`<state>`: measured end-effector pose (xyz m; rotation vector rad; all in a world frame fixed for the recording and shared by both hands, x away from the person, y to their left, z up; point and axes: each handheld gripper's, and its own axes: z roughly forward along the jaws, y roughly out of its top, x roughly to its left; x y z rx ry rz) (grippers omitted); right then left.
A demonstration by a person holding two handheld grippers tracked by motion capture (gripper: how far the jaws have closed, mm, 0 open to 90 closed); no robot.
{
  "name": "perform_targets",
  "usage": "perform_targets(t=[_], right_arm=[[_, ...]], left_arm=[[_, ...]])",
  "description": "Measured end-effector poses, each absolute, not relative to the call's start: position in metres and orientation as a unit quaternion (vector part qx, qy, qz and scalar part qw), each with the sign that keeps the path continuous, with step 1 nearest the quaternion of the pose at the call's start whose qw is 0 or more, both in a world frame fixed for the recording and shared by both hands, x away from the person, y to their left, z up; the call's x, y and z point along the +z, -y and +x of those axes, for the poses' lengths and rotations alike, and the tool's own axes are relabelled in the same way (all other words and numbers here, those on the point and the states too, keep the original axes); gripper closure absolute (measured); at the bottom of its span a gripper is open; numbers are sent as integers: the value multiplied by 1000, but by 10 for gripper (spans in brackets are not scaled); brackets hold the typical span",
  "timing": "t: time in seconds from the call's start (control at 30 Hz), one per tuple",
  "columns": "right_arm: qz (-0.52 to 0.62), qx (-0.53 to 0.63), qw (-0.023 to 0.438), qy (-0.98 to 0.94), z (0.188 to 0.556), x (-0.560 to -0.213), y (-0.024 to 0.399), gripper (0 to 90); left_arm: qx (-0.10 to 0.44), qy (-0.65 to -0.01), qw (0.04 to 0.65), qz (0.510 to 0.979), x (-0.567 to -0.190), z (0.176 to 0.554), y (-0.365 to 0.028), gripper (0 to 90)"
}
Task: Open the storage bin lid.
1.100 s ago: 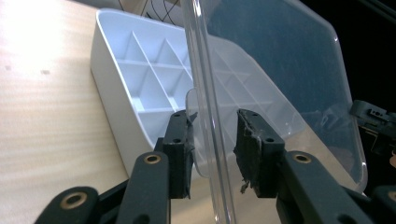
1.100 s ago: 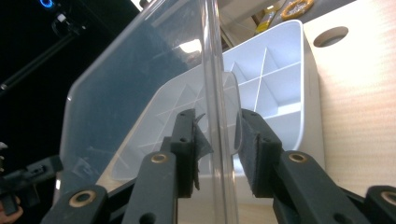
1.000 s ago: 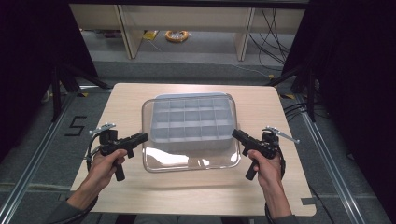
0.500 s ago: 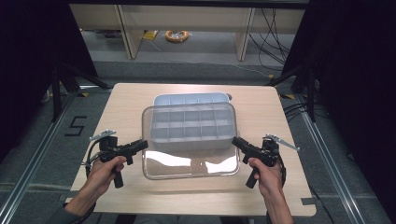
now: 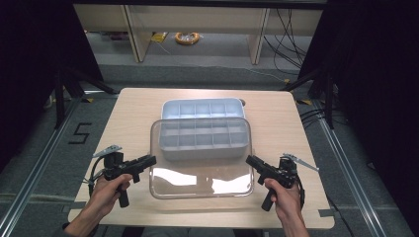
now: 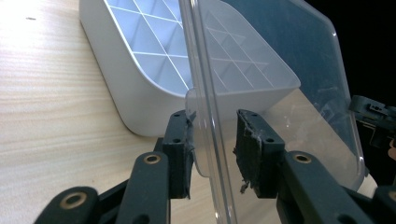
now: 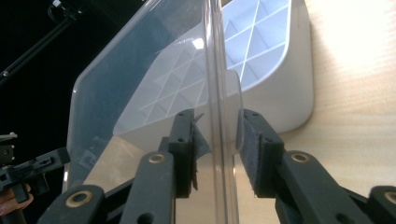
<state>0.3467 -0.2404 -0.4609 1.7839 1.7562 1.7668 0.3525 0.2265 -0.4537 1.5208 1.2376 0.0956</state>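
Between both tools, clear lid [image 5: 201,168] crosswise.

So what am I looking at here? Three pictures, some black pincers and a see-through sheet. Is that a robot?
No robot: a person stands at a wooden table with a hand-held two-jaw tool in each hand. One picture comes from a camera fixed above, looking down. It shows the left tool and the right tool at either side of a clear plastic lid. The other two come from small cameras riding on each tool, looking along its black jaws. In both, the lid's rim sits between the jaws, which do not look fully closed on it. Behind the lid a white tray of many compartments, apparently empty, stands on the table.
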Motion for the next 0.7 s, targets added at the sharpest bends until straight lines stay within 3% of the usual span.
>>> perform_targets(t=[0.7], right_arm=[[588, 568, 24, -576, 316, -483, 244, 673]], left_arm=[[20, -525, 536, 661, -474, 326, -225, 650]])
